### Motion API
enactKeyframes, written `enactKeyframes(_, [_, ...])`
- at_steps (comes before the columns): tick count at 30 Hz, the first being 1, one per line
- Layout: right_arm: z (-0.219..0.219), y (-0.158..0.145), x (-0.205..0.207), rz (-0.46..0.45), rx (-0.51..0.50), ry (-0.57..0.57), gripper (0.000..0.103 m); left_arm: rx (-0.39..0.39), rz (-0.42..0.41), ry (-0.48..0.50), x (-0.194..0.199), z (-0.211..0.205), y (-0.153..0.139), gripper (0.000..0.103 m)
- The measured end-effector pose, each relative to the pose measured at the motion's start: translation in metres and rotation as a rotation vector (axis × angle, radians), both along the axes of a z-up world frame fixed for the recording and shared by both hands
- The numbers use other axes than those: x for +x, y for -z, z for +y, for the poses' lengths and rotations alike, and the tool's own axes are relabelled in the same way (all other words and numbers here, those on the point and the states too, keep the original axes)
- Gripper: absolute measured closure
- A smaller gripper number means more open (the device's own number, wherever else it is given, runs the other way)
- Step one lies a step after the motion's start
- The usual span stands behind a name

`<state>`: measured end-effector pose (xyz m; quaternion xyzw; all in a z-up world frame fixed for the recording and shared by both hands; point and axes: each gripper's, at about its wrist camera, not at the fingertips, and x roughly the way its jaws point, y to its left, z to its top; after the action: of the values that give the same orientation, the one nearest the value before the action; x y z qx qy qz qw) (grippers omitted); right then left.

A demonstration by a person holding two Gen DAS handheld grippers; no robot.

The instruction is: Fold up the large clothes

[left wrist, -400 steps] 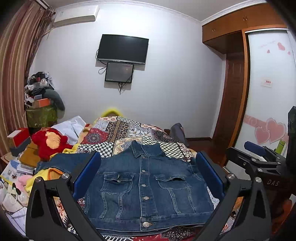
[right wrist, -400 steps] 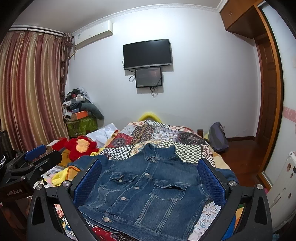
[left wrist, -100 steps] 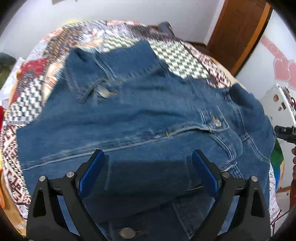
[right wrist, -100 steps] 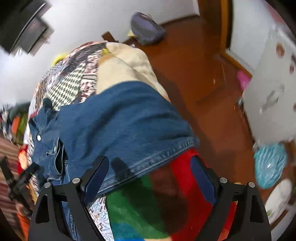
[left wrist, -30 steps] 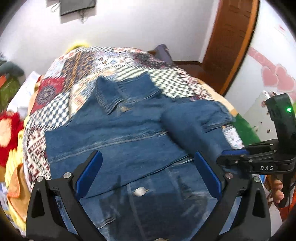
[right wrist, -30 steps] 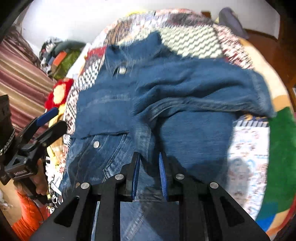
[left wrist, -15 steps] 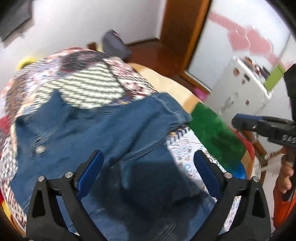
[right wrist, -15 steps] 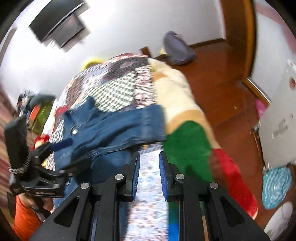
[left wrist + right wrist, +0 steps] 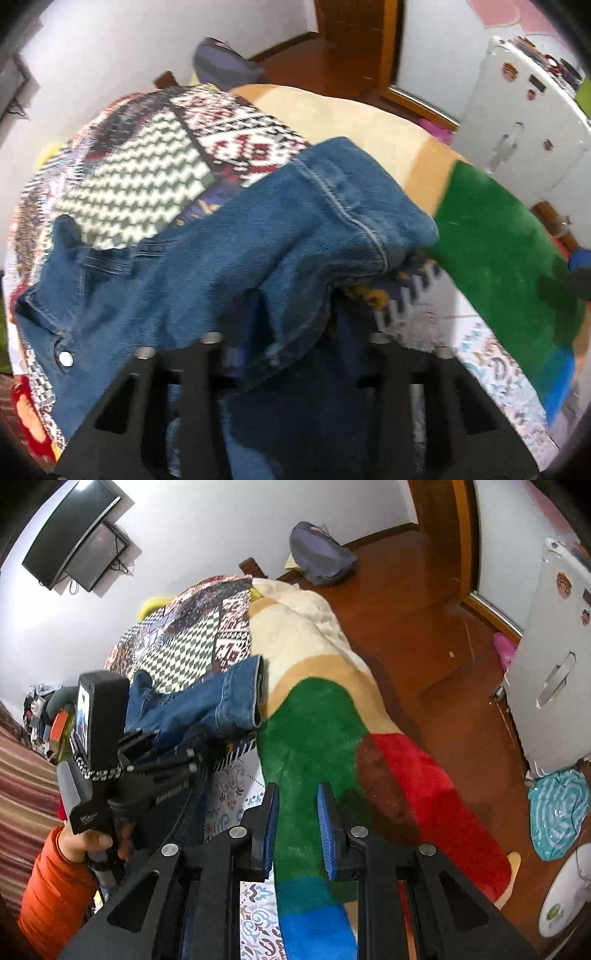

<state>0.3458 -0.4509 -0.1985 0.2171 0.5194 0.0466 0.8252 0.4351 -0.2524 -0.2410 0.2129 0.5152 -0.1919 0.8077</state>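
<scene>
Now a blue denim jacket (image 9: pixel 207 266) lies across a patchwork quilt (image 9: pixel 147 158) on a bed, its collar toward the far left and one sleeve (image 9: pixel 221 698) stretched out to the right, cuff ending at the edge of a plush blanket (image 9: pixel 314 738) striped cream, green, red and blue. The left gripper (image 9: pixel 295 332), held by a hand (image 9: pixel 88 843) in an orange sleeve (image 9: pixel 51 890), points steeply down into the jacket. Its jaws have just been closing, with a bunched fold of sleeve denim between them; the picture is blurred, and the cloth hides the pads, so I cannot tell if they press it yet. The right gripper (image 9: pixel 297 830) hangs over the green stripe, just right of the jacket, its blue pads (image 9: pixel 325 823) drawn close together with nothing between them. Beyond the bed, a grey backpack (image 9: pixel 321 559) sits on the wooden floor.
</scene>
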Motion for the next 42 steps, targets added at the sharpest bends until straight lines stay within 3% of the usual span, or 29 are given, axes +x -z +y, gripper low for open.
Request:
enactKeyframes(4, [0.017,0.005,0.005,0.01,0.002,-0.042,0.086,-0.087,0.013,-0.026,0.002,0.016,-0.015,0.085])
enactKeyframes(6, [0.026,0.005,0.008,0.011,-0.007,-0.066,0.086,-0.138,0.002,-0.035,0.0,0.022,-0.031,0.087])
enactKeyframes(7, [0.031,0.004,0.01,0.012,-0.012,-0.079,0.086,-0.178,-0.017,-0.044,-0.001,0.028,-0.046,0.092])
enactKeyframes(11, [0.048,0.0,0.019,0.007,-0.024,-0.114,0.086,-0.28,-0.137,-0.064,-0.006,0.057,-0.106,0.092])
enactKeyframes(16, [0.076,-0.011,0.03,-0.016,-0.039,-0.169,0.086,-0.399,-0.304,-0.125,-0.022,0.123,-0.187,0.092])
enactKeyframes(21, [0.107,-0.019,0.041,-0.028,-0.083,-0.23,0.086,-0.428,-0.385,-0.212,-0.044,0.2,-0.213,0.092])
enactKeyframes(24, [0.13,-0.017,0.052,-0.018,-0.117,-0.275,0.086,-0.413,-0.381,-0.276,-0.058,0.248,-0.201,0.092])
enactKeyframes(27, [0.147,-0.006,0.059,0.015,-0.139,-0.304,0.086,-0.398,-0.327,-0.336,-0.073,0.286,-0.171,0.092])
enactKeyframes(33, [0.171,0.039,0.07,0.124,-0.194,-0.34,0.086,-0.406,-0.105,-0.491,-0.106,0.356,-0.073,0.092])
enactKeyframes(36, [0.174,0.047,0.067,0.125,-0.216,-0.341,0.083,-0.399,0.013,-0.52,-0.122,0.371,-0.024,0.09])
enactKeyframes(38, [0.174,0.047,0.065,0.125,-0.246,-0.339,0.07,-0.38,0.031,-0.518,-0.135,0.372,-0.009,0.084])
enactKeyframes(40, [0.172,0.047,0.061,0.12,-0.32,-0.322,0.036,-0.363,0.032,-0.524,-0.142,0.373,0.001,0.08])
enactKeyframes(42, [0.17,0.047,0.056,0.098,-0.393,-0.314,0.021,-0.363,0.039,-0.541,-0.149,0.376,0.011,0.076])
